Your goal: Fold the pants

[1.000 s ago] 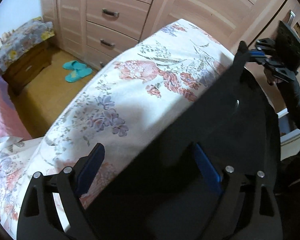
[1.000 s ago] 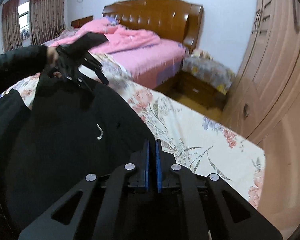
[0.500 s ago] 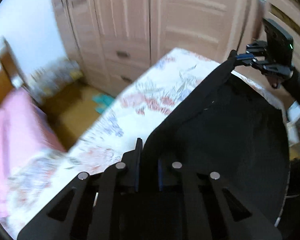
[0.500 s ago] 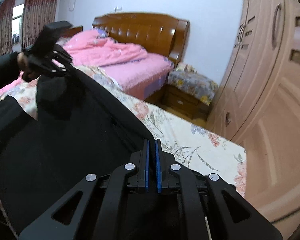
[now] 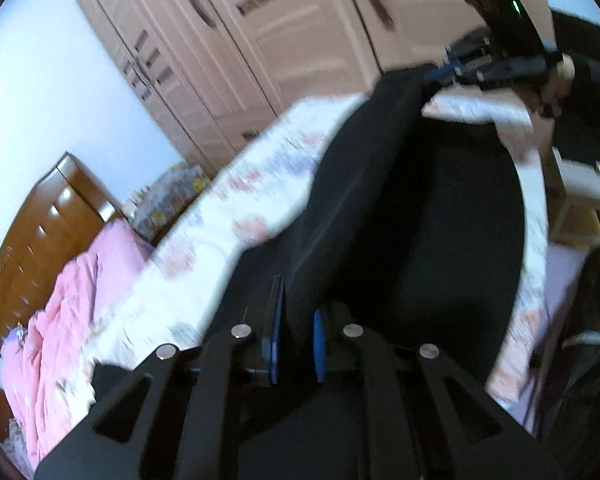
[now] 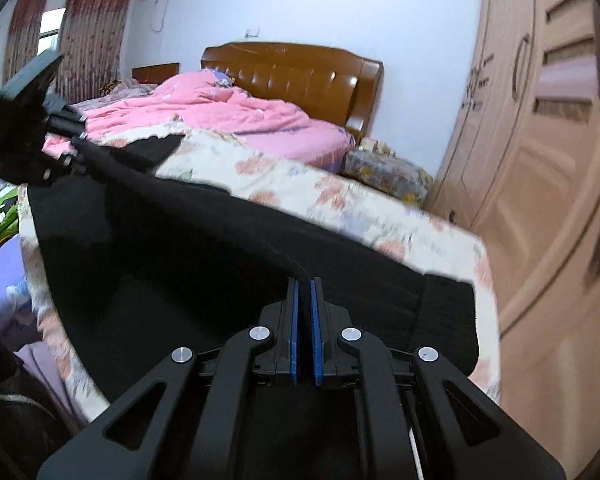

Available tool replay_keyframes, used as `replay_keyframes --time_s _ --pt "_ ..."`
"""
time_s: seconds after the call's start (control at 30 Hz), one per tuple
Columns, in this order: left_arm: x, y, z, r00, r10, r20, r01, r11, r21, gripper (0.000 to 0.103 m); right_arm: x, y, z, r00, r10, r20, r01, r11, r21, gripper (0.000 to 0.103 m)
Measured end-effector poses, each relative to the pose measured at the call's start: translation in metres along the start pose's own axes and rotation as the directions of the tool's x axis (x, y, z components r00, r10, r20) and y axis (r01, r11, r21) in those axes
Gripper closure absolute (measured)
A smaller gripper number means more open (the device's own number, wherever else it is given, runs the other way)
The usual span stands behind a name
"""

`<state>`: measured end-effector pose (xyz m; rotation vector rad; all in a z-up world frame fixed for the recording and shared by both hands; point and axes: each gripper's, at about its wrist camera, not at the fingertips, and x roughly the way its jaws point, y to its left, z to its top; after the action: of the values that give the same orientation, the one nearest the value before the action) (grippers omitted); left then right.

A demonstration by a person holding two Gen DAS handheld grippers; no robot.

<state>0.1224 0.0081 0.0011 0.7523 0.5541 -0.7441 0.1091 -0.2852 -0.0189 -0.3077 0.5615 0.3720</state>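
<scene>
Between left gripper [image 5: 296, 312] and right gripper [image 6: 304, 300], black pants [image 6: 204, 248] stretch lengthwise.

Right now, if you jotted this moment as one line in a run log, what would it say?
stage: lifting | left gripper: shut on black pants | right gripper: shut on pants | pants: stretched between both, over floral bedspread

My right claw [image 6: 304, 300], black with blue pads, pinches the near edge of the black fabric pants [image 6: 204, 248], which stretch taut leftward to my left claw [image 6: 74, 152], clamped on their far corner. Under them lies a cream floral bedspread [image 6: 340, 200]. Beyond sits a pink quilt [image 6: 220, 108] against a brown padded headboard [image 6: 296, 72]; a pale wooden wardrobe [image 6: 540, 160] stands right.
</scene>
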Motion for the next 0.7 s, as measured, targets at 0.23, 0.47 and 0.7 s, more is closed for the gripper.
replay_keyframes --time_s 0.23,0.47,0.7 --pt "0.028 -0.039 -0.042 0.997 -0.049 -0.052 0.043 0.992 -0.121 0.09 0.004 0.027 -0.056 0.996 0.006 -0.086 0.003 0.995 0.098 0.095" --pt "0.028 -0.016 -0.055 0.993 -0.118 0.022 0.118 0.93 -0.349 0.031 -0.006 0.018 -0.068 0.989 0.022 -0.145 0.018 0.963 0.268 0.038" --pt "-0.023 0.019 -0.092 0.986 -0.05 0.158 0.146 0.715 -0.684 0.005 -0.041 0.001 -0.095 0.989 0.144 -0.027 -0.1 0.8 0.591 0.029"
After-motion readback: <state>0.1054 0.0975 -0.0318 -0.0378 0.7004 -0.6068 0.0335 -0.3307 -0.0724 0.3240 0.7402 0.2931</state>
